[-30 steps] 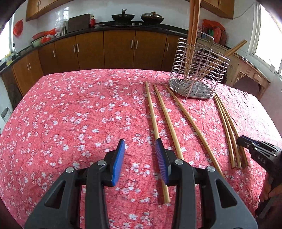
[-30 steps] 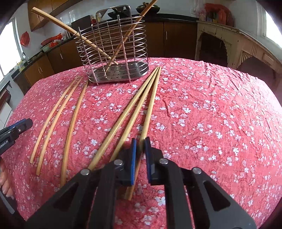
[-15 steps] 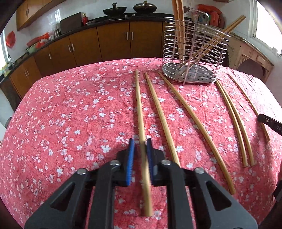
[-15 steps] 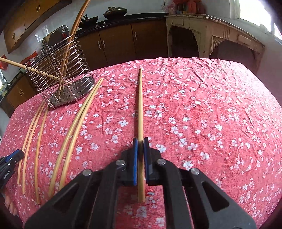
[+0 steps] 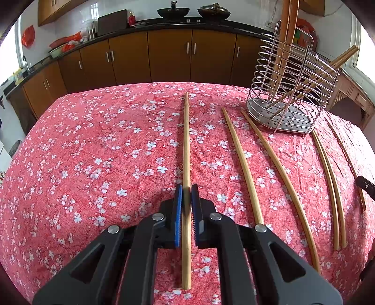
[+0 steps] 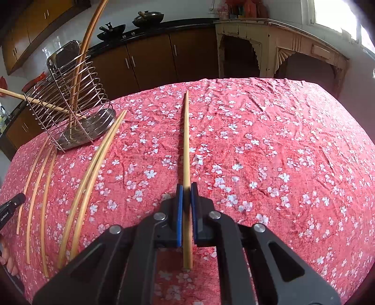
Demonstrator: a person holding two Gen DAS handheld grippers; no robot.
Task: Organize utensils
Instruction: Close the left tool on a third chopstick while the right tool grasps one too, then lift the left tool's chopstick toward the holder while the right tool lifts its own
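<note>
With no legible writing resolvable, the left gripper (image 5: 185,199) has its jaws pinched on a bamboo chopstick (image 5: 186,145) above the floral-cloth desk (image 5: 93,152), the right gripper (image 6: 185,197) jaws likewise pinch a second chopstick (image 6: 186,140), and loose chopsticks (image 5: 279,164) lie near the wire holder (image 5: 293,89).

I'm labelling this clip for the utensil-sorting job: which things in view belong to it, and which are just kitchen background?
Part of the job:
left gripper and its chopstick
right gripper and its chopstick
wire utensil holder
loose chopsticks on the tablecloth

Just background:
woks
cabinets
red bags
</note>
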